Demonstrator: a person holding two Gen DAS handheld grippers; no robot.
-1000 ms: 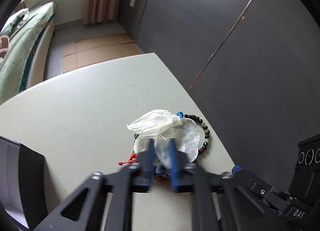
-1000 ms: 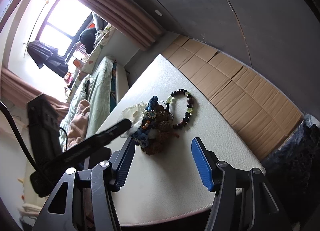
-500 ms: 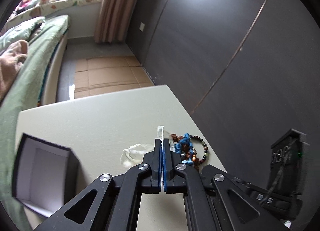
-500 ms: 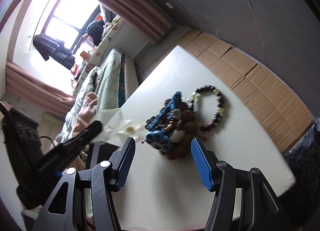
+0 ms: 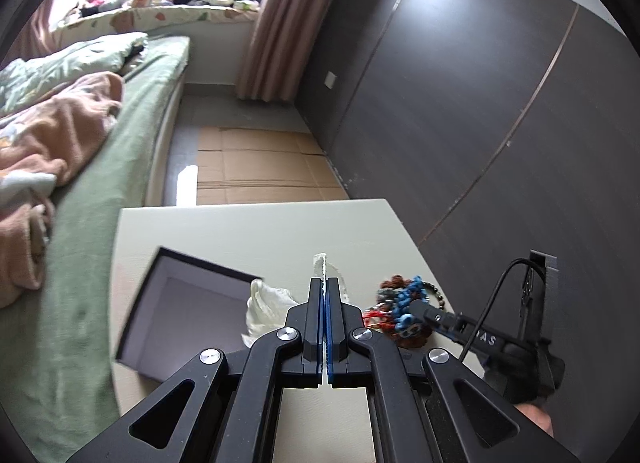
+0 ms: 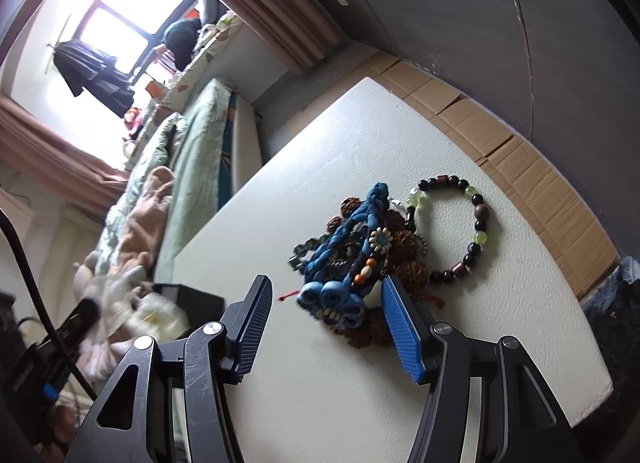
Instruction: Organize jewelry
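My left gripper (image 5: 324, 287) is shut on a thin white pouch (image 5: 267, 307), held above the table beside an open dark box (image 5: 188, 311). A pile of jewelry lies on the white table (image 6: 360, 135): a blue braided piece (image 6: 348, 259) on brown bead strands (image 6: 404, 255), and a dark beaded bracelet (image 6: 476, 231) to its right. My right gripper (image 6: 326, 303) is open, its fingers on either side of the near end of the blue piece, just above the table. The pile also shows in the left wrist view (image 5: 402, 309).
The table's right edge drops to a cardboard-covered floor (image 6: 520, 151). A bed with green bedding (image 5: 100, 167) runs along the left. A dark wall (image 5: 480, 103) stands to the right. The box and pouch show blurred in the right wrist view (image 6: 160, 315).
My left gripper shut on the pouch, lifted it off the jewelry and carried it left toward the box. My right gripper moved in closer over the blue piece.
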